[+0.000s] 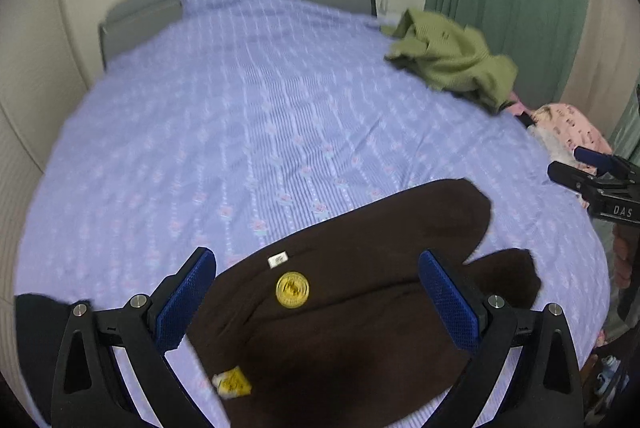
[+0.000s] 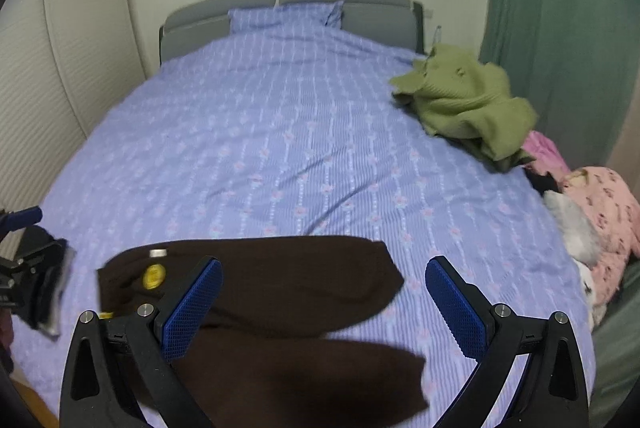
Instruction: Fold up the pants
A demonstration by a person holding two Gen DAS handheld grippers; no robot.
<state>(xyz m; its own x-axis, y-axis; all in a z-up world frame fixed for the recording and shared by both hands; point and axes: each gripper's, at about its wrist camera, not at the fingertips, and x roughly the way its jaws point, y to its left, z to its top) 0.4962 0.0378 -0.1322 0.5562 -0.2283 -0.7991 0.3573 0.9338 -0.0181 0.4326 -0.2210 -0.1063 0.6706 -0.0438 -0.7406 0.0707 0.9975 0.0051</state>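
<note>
Both grippers, left gripper and right gripper, have fingers spread wide, holding nothing. Brown pants lie on the bed, legs apart, probably unfolded, so folding's all left.

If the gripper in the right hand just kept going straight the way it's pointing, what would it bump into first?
Probably the brown pants. The right gripper is open, its blue pads spread above the two legs lying on the purple bedspread. Its height above them is hard to judge; if it cleared them, it would meet the bedspread.
</note>
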